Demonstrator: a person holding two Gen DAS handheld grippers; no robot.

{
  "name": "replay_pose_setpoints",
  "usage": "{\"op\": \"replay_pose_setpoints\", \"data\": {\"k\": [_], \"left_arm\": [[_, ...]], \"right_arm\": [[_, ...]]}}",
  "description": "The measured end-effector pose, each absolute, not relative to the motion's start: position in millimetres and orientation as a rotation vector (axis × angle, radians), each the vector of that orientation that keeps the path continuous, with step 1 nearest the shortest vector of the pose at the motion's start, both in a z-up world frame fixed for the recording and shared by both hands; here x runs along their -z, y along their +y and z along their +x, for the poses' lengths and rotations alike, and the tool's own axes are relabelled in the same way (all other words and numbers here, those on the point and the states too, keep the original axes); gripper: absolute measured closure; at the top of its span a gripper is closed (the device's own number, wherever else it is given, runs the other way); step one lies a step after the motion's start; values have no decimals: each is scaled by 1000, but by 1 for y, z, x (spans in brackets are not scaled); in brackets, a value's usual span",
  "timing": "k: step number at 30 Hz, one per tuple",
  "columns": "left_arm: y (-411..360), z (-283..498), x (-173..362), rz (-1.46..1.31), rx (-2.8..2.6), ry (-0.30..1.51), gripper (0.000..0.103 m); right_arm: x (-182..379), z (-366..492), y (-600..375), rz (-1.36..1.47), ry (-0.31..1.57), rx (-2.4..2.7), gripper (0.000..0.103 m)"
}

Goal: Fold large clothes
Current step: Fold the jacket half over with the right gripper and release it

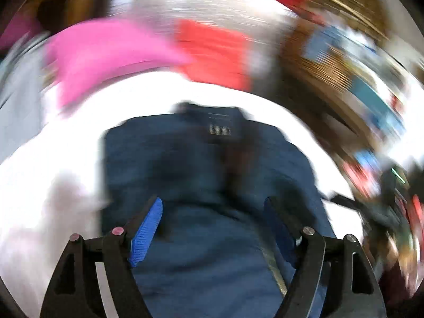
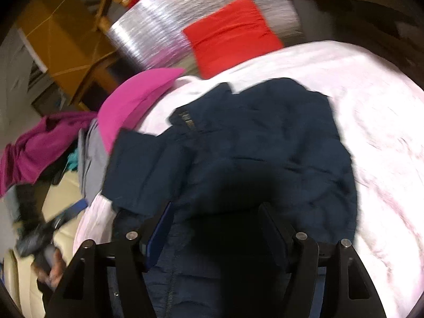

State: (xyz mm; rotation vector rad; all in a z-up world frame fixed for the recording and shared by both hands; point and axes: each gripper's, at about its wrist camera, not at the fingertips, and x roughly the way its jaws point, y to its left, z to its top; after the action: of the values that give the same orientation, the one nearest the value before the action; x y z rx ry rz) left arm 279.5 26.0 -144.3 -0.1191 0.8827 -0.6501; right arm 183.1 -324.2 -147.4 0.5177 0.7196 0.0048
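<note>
Clothing of a dark navy colour, most likely a padded jacket [image 2: 238, 143], is spread on the pale pink sheet [image 2: 371, 122] in the middle of the bed, and a zipper line is seen near its lower edge in the right wrist view. The right gripper [image 2: 216, 228] is held just above the near part of the jacket with its jaws spread wide, and nothing is pinched between them. The left gripper [image 1: 213, 228] is also seen with jaws spread apart over the same navy fabric, and no cloth is held, although this view is strongly blurred, so fine details cannot be told. A bright pink garment [image 2: 137, 98] lies beside the far left corner of the jacket, and a folded red garment [image 2: 230, 34] rests further back on a silver surface [image 2: 148, 34], apart from the jacket. It is judged that the folding is not finished, because one sleeve part is lying unevenly on the left. Several risks are expected from here: only the thin outer layer may be pinched, so the thick padding can slip out; the sheet may be caught together with the jacket; and the pink garment may be dragged if the fold is carried too far to that side.
</note>
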Motion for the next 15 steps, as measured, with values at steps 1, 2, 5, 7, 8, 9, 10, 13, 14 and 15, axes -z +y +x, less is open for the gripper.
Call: {"op": "replay_pose_setpoints", "data": {"k": [1,2,5,7,8,9,10,13,14,15], "left_arm": [[39,294,156,-164,534,918,24],[50,307,170,-194,429,960,24],[66,325,198,-245,279,1040,25],[60,330,208,-241,258,1065,29],[55,331,210,-219,249,1079,30],[50,330,211,-198,240,1088,32],[48,330,213,-164,223,1096,33],[33,329,218,-112,210,1098,38],[31,329,218,-99,207,1100,38],[30,327,217,-90,204,1099,38]], "right_arm": [[144,190,-312,492,719,-25,23],[141,197,-299,463,720,-41,19],[138,219,-258,372,741,-105,15],[143,232,-236,313,767,-138,14],[147,239,-224,272,786,-145,13],[154,248,-212,224,811,-143,13],[159,254,-206,192,831,-140,13],[173,278,-191,78,863,-50,13],[172,282,-193,81,855,-38,13],[169,284,-202,128,832,-29,14]]}}
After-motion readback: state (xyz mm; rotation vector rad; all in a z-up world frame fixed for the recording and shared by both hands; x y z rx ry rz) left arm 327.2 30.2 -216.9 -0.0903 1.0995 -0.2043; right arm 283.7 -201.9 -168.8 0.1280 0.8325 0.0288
